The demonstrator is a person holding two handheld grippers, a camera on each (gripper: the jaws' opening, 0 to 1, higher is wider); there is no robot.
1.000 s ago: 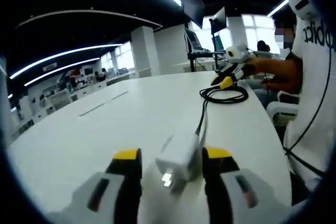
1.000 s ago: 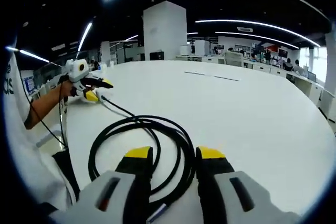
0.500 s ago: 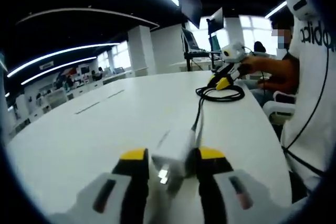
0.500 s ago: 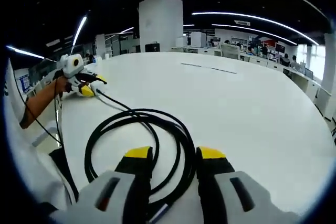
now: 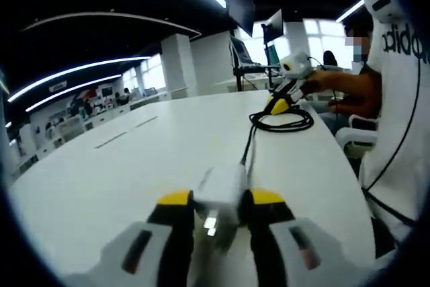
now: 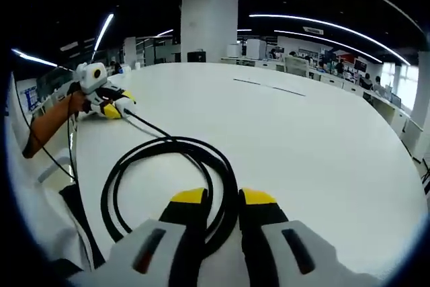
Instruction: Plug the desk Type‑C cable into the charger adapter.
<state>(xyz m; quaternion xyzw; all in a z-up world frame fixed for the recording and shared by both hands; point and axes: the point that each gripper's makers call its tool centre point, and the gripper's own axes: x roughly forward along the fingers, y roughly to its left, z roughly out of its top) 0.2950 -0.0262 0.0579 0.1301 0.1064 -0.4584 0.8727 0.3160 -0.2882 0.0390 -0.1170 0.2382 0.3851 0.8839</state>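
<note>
- White charger adapter (image 5: 220, 189) sits at 6 o'clock in the left gripper view, squeezed between the yellow-tipped jaws of the left gripper (image 5: 216, 201), prongs pointing back toward the camera.
- Black Type-C cable (image 5: 250, 140) already runs out of the adapter's far end, heading to 1 o'clock into a loose coil (image 6: 168, 179) on the white table (image 6: 316, 139).
- Right gripper (image 6: 222, 201) has its jaws pinched on a strand of that coil, 6 o'clock in the right gripper view.
- From that view the left gripper sits at 10 o'clock, at the end of the cable.
- Person in a white shirt (image 5: 403, 112) at 3 o'clock in the left gripper view.
</note>
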